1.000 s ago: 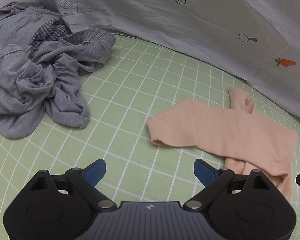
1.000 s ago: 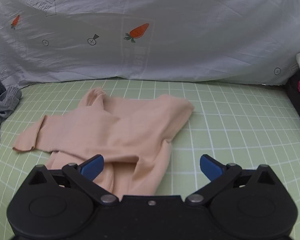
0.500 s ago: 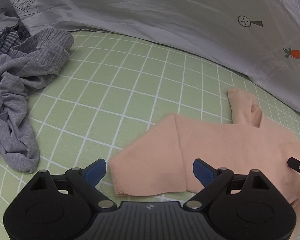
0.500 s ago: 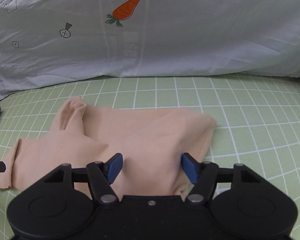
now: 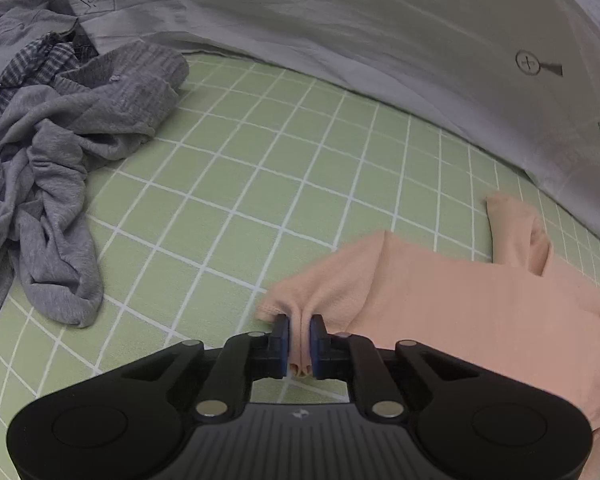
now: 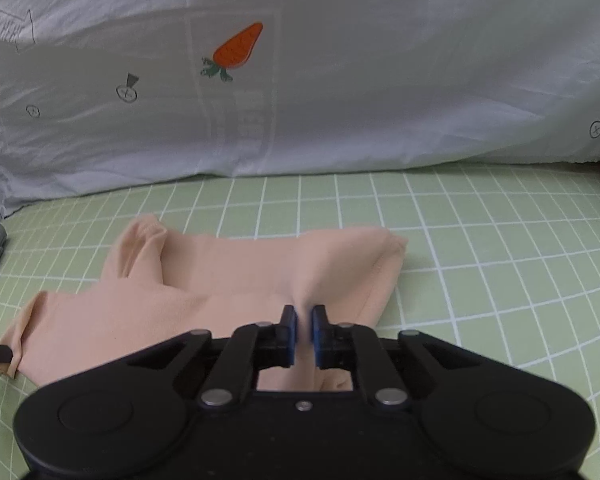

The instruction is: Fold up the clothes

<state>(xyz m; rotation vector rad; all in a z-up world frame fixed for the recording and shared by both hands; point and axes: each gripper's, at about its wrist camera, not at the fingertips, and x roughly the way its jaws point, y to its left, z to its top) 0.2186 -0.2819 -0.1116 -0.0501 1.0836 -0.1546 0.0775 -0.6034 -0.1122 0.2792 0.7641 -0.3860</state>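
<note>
Pinching the peach top point(image 5: 460, 304) on the green checked sheet point(image 5: 260, 168), my left gripper point(image 5: 299, 334) has just closed on its sleeve end and my right gripper point(image 6: 303, 330) on its body, so I can lift it to fold.

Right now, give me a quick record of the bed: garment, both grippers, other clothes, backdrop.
garment: peach top, lying flat on the green checked sheet
left gripper: just closed, fingers pinching the sleeve end
right gripper: just closed, pinching a ridge of the top's body
other clothes: grey pile, apart from the top
backdrop: white carrot-print bedding
</note>
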